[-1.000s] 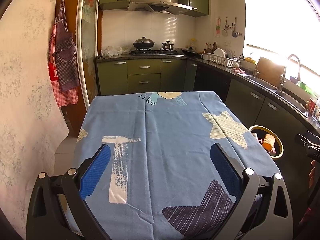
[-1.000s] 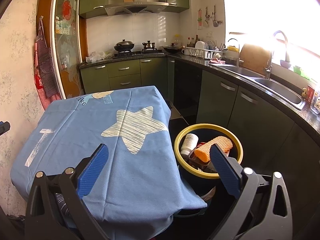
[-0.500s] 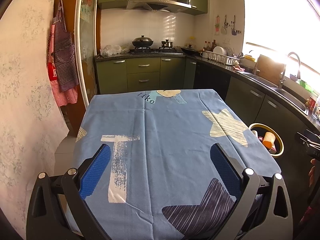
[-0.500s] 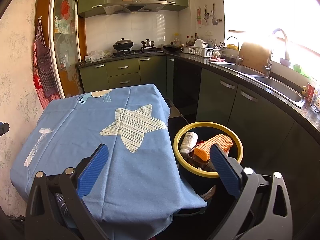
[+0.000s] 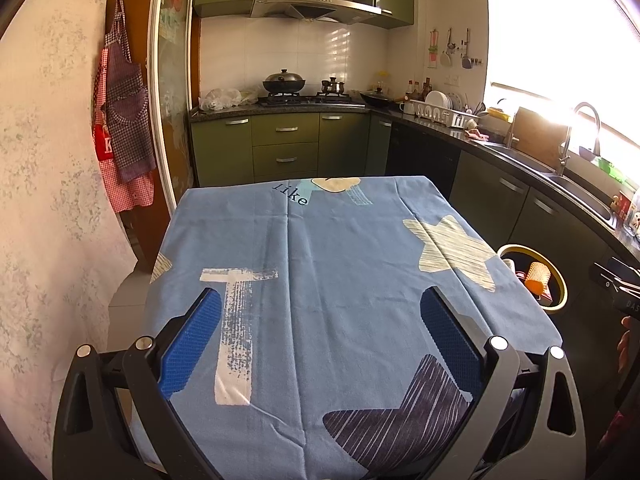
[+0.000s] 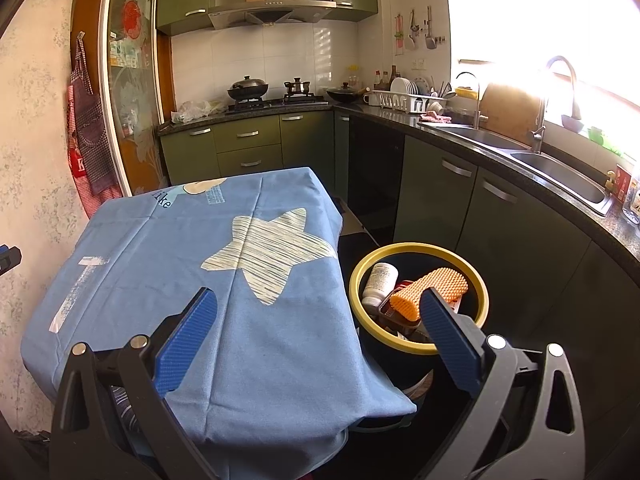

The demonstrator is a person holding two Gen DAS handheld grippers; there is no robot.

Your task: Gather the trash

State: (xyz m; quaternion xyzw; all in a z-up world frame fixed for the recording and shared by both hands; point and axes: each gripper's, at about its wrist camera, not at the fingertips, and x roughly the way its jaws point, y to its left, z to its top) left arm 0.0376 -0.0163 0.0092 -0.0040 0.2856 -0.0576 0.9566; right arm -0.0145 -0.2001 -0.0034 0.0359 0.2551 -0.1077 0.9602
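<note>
— Checked cotton first: an apron (image 5: 126, 112) hangs on the speckled wall at the far left, beside a glass door (image 6: 132, 92). What sits next to it?

— Green cabinets (image 5: 286, 144) under a hob, with a lidded wok (image 5: 284, 80) and a small pot (image 5: 333, 86) on the burners. Nearer the camera, a table under a blue tablecloth (image 5: 320, 272) fills the middle (printed with a pale star, a white T and a dark striped shape).

— And the left gripper (image 5: 320, 328)?

— It hovers over the near edge of the cloth, fingers spread wide, nothing between the blue pads (image 5: 192, 340).

— The right gripper (image 6: 320, 328)?

— Released as well, jaws well apart and bare. It hangs over the table's right corner, its right finger in front of the bin.

— Where is the trash?

— In the yellow-rimmed bin (image 6: 400, 250), which stands on the floor just beside the table's right side. Inside lie a white bottle (image 6: 380, 280), an orange bumpy sleeve (image 6: 434, 286) and a dark tray (image 6: 394, 314) under it.

— Further right?

— Dark counter with a dish rack (image 6: 406, 98), a steel sink (image 6: 560, 170) and a tall tap (image 6: 554, 92) below a glaring window.
</note>
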